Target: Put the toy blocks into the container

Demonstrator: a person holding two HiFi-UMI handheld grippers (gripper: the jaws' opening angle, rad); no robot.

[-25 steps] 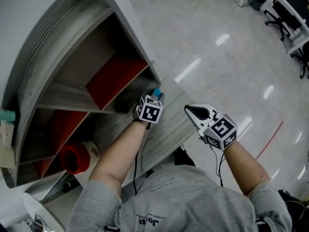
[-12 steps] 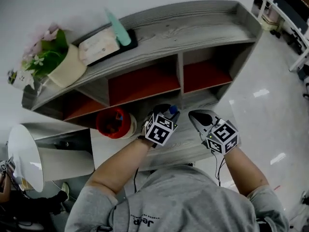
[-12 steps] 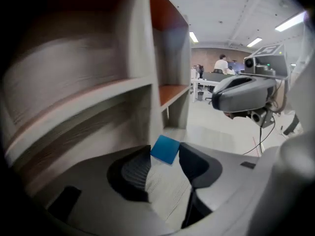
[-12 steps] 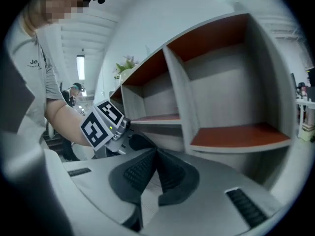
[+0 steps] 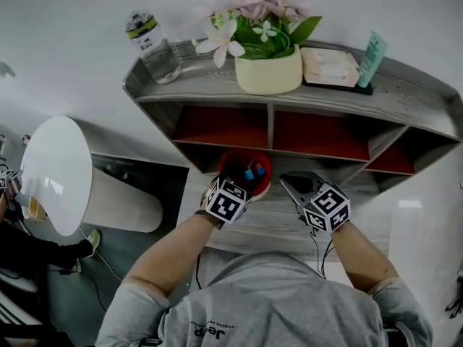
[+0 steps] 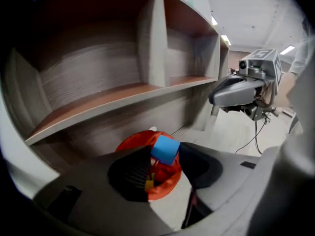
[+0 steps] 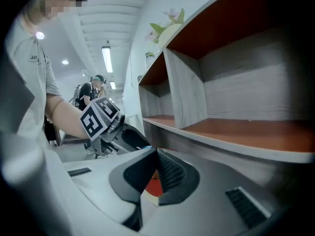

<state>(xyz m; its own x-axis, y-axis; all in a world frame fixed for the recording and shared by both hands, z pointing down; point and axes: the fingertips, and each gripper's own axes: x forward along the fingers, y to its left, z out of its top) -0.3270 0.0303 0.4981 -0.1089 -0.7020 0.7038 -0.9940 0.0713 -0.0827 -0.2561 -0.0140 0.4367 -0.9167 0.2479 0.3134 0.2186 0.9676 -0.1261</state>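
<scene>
Centre the left gripper point(image 6: 166, 156), clamped on the blue block point(image 6: 165, 150), squarely above the red container point(image 6: 132, 140) at lower centre of the frame before parting the jaws. Release low to avoid a bounce off the blocks inside. Park the right gripper point(image 7: 156, 175), jaws together and empty, aside.

Bottle point(image 5: 153, 45), flowerpot point(image 5: 268, 72) and box point(image 5: 329, 67) stand left to right atop the shelf point(image 5: 409, 96); container point(image 5: 233, 162) sits below its compartments.
</scene>
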